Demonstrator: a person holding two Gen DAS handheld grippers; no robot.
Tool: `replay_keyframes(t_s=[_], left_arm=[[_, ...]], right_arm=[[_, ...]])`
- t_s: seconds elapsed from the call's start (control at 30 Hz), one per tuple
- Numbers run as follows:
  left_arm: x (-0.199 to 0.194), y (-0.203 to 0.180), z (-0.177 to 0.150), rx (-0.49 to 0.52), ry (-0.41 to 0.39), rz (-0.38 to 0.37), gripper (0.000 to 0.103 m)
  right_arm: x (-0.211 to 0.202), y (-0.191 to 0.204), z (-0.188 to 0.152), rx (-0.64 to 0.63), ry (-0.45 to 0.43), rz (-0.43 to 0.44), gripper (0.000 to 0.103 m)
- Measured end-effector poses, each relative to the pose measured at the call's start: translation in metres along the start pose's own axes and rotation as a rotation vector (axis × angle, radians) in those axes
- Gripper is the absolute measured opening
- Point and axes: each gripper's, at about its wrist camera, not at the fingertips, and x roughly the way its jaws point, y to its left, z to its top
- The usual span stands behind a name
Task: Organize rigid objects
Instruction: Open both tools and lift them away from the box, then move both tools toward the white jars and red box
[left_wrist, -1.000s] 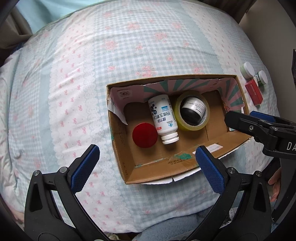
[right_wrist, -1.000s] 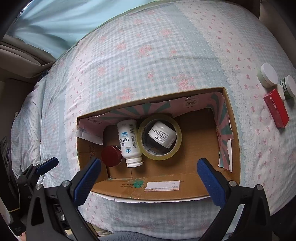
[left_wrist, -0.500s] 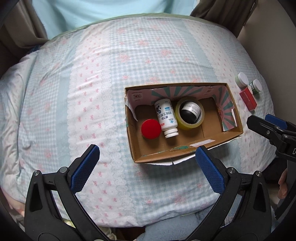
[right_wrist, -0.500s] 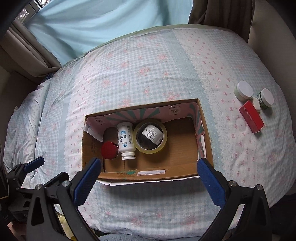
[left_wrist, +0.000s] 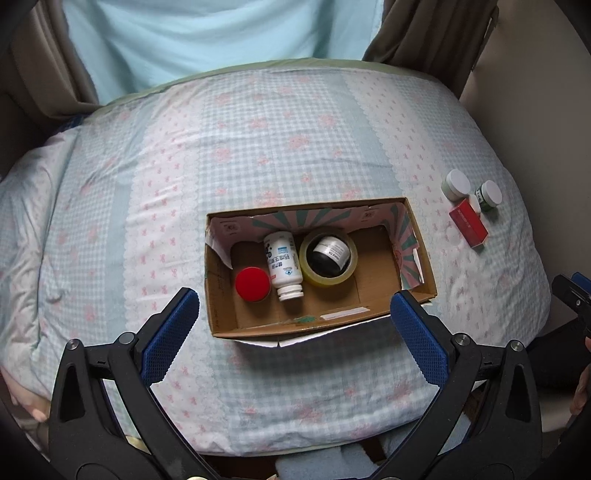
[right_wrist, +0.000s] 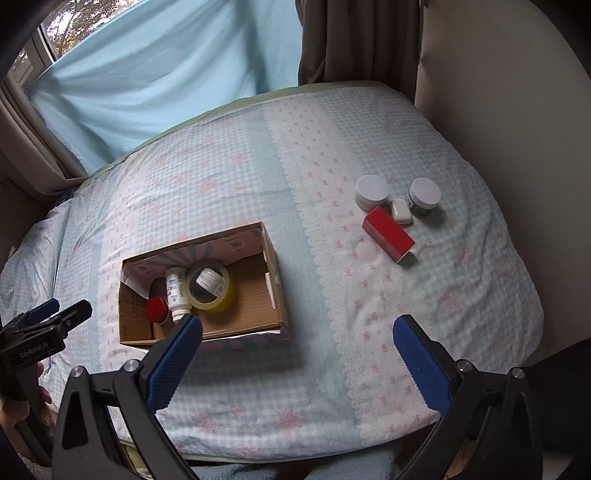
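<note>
While both cameras have pulled back from the box since a second ago, the left gripper and right gripper hang wide apart, empty. Right view now centres the red carton and jars upper right: likely next.

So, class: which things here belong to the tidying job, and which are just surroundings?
Part of the job:
cardboard box
red-lidded jar
white bottle
tape roll
red carton
two white-lidded jars
small white case

Just surroundings:
quilt
blue curtain
</note>
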Motion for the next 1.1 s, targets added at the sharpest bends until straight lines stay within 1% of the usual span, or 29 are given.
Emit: replay_keyframes(t_s=[0.1,0.17,0.23,0.37,0.5,0.63,0.8,0.97,1.1], left_arm=[[-0.005,-0.026,0.004,-0.033,-0.017,0.01,0.103],[-0.006,-0.047,0.006,-0.074,-0.015,-0.002,0.103],[-0.005,-0.072,0.007,-0.102,-0.021,-0.012,0.103],[0.006,-0.128,0.016,-0.111,-0.019,0.046,0.103],[0.02,-0.183,0.028,-0.117,0.003,0.029,0.103],[0.041,-0.233,0.046,-0.085,0.042,0.027,0.103],[0.071,-0.28,0.071,-0.025,0.065,0.026,0.103],[0.12,-0.315,0.097,0.058,0.113,-0.011,0.103],[0.162,-0.335,0.116,0.122,0.138,-0.032,0.103]], right_arm=[[-0.003,-0.039,0.002,0.0,-0.011,-0.023,0.103],[-0.003,-0.067,0.003,-0.002,-0.011,-0.033,0.103],[-0.001,-0.096,0.006,0.009,-0.005,-0.014,0.103],[0.006,-0.147,0.014,-0.001,-0.001,0.007,0.103],[0.02,-0.189,0.029,-0.035,0.028,0.031,0.103],[0.036,-0.222,0.047,-0.068,0.047,0.021,0.103],[0.06,-0.254,0.074,-0.042,0.054,0.027,0.103],[0.1,-0.28,0.097,0.051,0.075,0.025,0.103],[0.13,-0.288,0.112,0.114,0.105,0.027,0.103]])
